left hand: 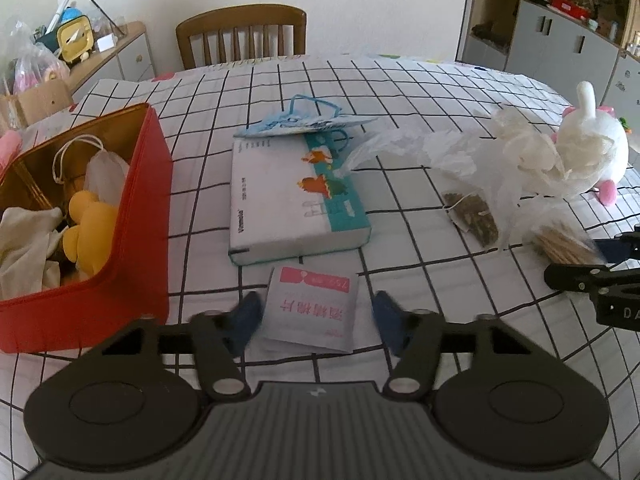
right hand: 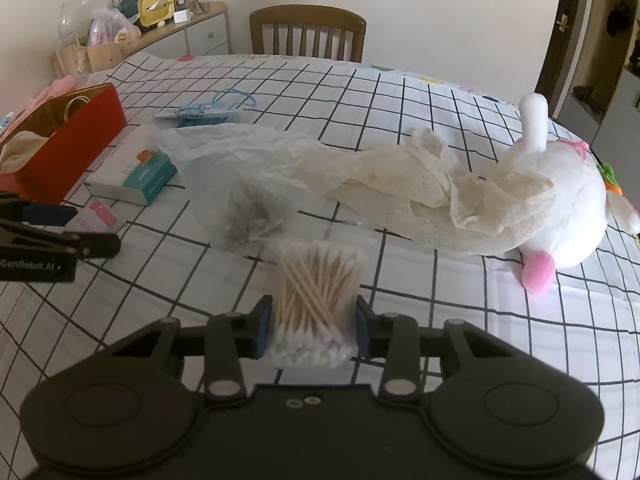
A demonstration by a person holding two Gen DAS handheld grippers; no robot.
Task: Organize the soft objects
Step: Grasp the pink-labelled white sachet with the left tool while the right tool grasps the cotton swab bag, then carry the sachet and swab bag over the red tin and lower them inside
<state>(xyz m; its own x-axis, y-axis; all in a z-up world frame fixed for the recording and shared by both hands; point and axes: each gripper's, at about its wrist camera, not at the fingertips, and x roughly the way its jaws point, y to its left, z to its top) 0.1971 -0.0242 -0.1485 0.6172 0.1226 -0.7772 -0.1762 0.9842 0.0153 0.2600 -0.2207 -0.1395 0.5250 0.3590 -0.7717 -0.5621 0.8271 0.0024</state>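
Both grabs are underway: the red box (left hand: 132, 216) waits at nine o'clock on the desk (left hand: 400, 92). Right gripper (right hand: 314, 330) jaws clamp the cotton-swab pack (right hand: 316, 292); left gripper (left hand: 316, 320) jaws straddle the wipe sachet (left hand: 312, 308), not yet pinching. Next: close, lift, carry boxward.

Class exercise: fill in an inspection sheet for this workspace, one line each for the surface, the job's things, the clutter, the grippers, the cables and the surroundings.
Surface: table under a white checked cloth.
Job's things: red box already holding cloths and a yellow toy; white plush toy with gauze cloth draped against it; face mask on the tissue pack; wipe sachet; cotton swab pack; crumpled clear bag.
Clutter: tea bag.
Grippers: left gripper jaws straddle the sachet, pads off it; right gripper jaws pressed on the swab pack.
Cables: nothing seen.
Surroundings: wooden chair, crowded sideboard, shelving.
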